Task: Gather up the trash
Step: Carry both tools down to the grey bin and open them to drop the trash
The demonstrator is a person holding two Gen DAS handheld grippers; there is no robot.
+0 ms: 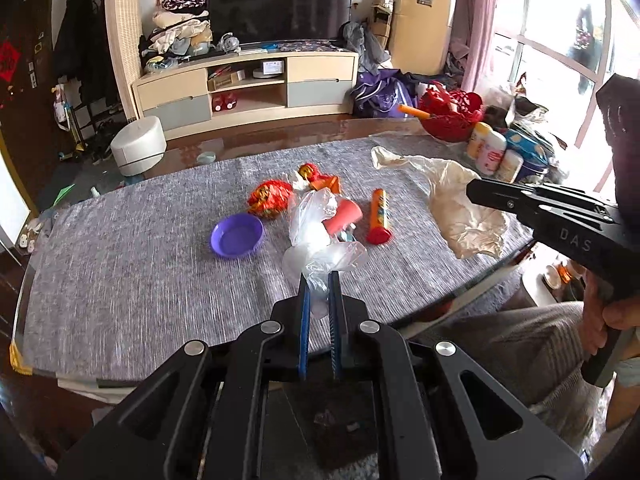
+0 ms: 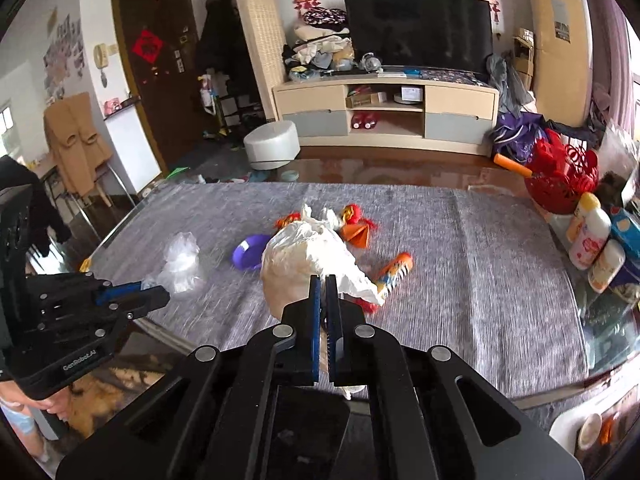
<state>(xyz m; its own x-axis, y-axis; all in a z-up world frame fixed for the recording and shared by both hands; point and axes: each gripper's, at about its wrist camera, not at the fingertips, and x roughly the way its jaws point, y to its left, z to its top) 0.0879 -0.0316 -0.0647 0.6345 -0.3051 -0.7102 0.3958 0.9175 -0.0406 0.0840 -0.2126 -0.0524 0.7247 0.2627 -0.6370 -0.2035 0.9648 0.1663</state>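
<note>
A: Both are clamped right down. The left hand-held gripper (image 1: 320, 280) pinches the clear plastic bag (image 1: 316, 236) and the right hand-held gripper (image 2: 324, 284) pinches the cream bag (image 2: 304, 264), each by a fold of film.

B: Then I'd keep the pinch firm and lift slowly; thin film could slip or tear, and a swinging bag may knock the loose pieces about.

A: Where is the rest of the trash?

B: On the grey surface (image 1: 140, 248), beyond the left jaws: the purple lid (image 1: 237, 235), the red crumpled wrapper (image 1: 270, 199) and the orange tube (image 1: 379, 216) just behind the clear bag. All lie apart from both tools, untouched.

A: So the bags want opening first, I'd judge, then filling.
</note>
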